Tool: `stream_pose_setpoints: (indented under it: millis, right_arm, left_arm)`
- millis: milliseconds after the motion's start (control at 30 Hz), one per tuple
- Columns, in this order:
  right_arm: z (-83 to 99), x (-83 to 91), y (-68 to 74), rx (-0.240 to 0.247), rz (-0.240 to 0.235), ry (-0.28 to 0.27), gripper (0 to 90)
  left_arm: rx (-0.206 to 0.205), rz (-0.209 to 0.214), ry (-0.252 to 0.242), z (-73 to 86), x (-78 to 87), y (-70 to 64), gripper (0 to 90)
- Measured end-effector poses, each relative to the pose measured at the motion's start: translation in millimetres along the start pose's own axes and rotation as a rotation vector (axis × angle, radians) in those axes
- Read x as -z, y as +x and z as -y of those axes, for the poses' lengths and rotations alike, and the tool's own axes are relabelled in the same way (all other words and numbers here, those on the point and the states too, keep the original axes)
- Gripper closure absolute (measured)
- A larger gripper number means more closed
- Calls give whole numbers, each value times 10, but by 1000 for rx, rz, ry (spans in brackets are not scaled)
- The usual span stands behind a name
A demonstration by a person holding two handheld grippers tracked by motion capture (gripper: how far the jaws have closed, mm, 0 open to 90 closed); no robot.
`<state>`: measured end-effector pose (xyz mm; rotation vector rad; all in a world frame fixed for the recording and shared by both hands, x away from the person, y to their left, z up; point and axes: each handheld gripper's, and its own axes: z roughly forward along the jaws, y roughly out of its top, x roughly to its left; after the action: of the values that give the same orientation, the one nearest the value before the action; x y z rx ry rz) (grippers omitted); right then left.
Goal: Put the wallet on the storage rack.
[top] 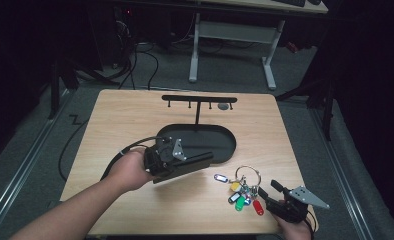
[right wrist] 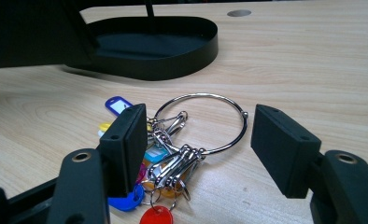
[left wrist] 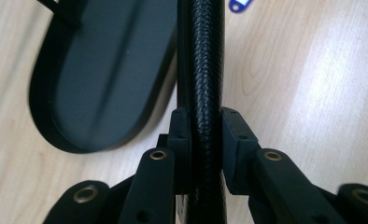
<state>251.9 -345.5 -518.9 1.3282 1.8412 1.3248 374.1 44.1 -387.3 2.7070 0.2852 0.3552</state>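
Observation:
My left gripper is shut on a flat black leather-textured case and holds it just above the table, next to the near rim of a black oval tray. In the left gripper view the case stands edge-on between the closed jaws of the gripper, with the tray to its left. My right gripper is open at the table's near right corner. Between its jaws lies a metal key ring carrying several coloured tags.
A black T-shaped hook bar rises from the tray's far side. A round hole sits in the tabletop behind it. The table's front edge is close to the right hand. Another desk's white legs and cables lie beyond.

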Motion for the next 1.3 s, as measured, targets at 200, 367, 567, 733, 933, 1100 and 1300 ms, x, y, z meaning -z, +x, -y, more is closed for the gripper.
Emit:
stream_pose_setpoints:
  millis: [200,367,567,733,933,1100,1300]
  right_arm:
    - [-9,8,2,-3,-8,-11,367]
    - [-26,18,43,6,-21,-16,368]
    - [-27,2,45,-2,-39,-13,368]
    - [-27,10,45,-3,-40,-15,368]
    - [-1,45,17,-8,-22,-15,368]
    - [-20,42,-17,-42,-8,-34,370]
    - [-18,-27,-11,-28,-20,-12,369]
  left_arm:
    - [-30,-24,5,-118,-8,70,763]
    - [-56,-42,-3,-202,-35,120,763]
    - [-75,-60,15,-246,-96,175,763]
    - [-79,-84,7,-292,-109,252,763]
    - [-122,-93,-15,-399,-158,371,765]
    - [-137,-103,-36,-458,-209,451,764]
    - [-174,-124,-27,-527,-304,485,764]
